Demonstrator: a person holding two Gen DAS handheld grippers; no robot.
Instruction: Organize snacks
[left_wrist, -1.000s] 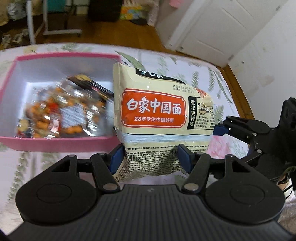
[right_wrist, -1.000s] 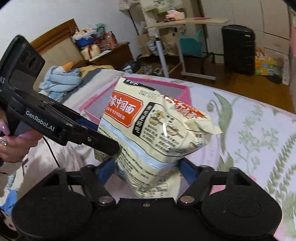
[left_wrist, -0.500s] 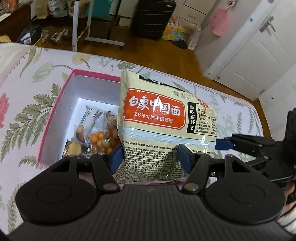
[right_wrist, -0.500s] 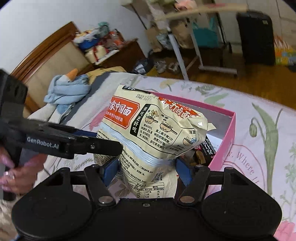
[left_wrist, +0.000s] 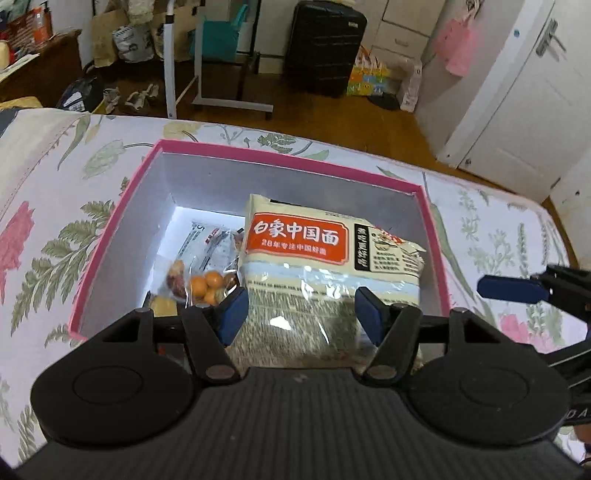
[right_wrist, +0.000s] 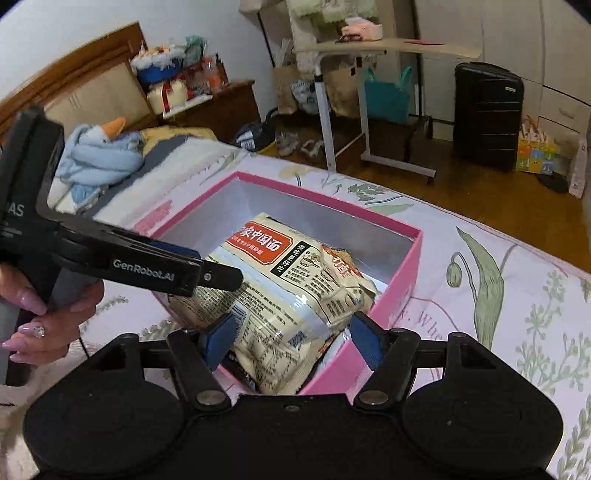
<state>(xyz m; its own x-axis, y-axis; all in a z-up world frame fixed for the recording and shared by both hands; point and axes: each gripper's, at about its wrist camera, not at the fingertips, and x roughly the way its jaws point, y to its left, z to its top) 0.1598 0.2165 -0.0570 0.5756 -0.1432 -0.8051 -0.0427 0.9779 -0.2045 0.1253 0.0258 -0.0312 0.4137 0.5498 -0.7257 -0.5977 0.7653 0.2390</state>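
1. The left tool pinches the lower end of the cream-coloured crinkly plastic noodle packet with the orange label, a blue pad pressed against each side.
2. The right tool stands spread around the same packet's near end; whether its pads touch the wrapper I cannot tell.
3. The packet leans tilted into the pink-rimmed cardboard box with grey inner walls, its top toward the far wall and its bottom near the near wall.
4. Beside it in the box lies a clear plastic bag of orange and brown snacks.
5. The box sits on the floral bedspread, near the bed's foot edge.
6. The step in hand seems to be placing the packet. Next, the left tool likely should lower, release and back away without dragging the wrapper.
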